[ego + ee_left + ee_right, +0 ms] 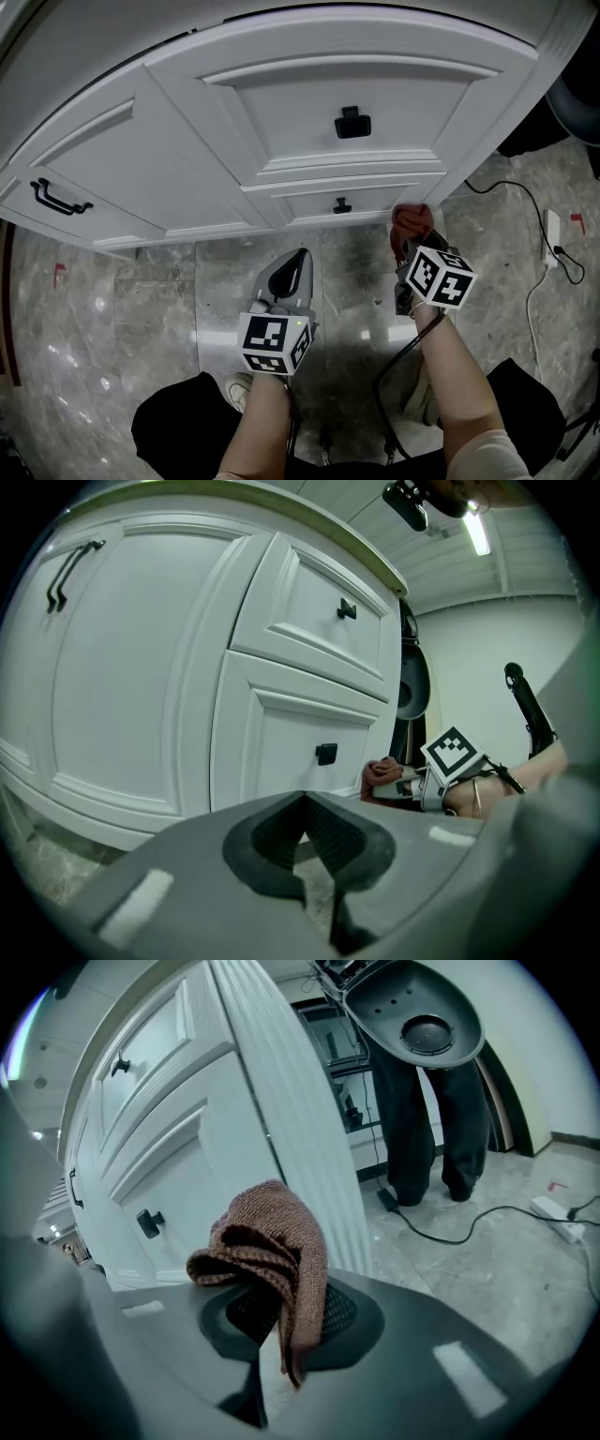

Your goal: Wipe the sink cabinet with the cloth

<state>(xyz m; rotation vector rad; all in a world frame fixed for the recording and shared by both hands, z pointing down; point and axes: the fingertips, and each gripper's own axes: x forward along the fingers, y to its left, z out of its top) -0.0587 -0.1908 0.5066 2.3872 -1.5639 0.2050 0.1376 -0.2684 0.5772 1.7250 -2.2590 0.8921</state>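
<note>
Low at the right corner of the white sink cabinet (187, 178), the right gripper (413, 242) holds the cloth (411, 221).

Its jaws are pinched together on a fold of the reddish-brown knitted cloth, which bunches above the tips and hangs down between the pads. The bundle sits just beside the cabinet's fluted corner post, right of the lower drawer's small black knob (342, 204), though whether it presses on the post cannot be told. To the left and nearer the person, the left gripper (298, 261) hovers over the grey marble floor (122, 300), pointing at the cabinet's base. Its jaws are drawn together at the tips with nothing between them. A black cable (521, 201) trails across the floor at far right.
</note>
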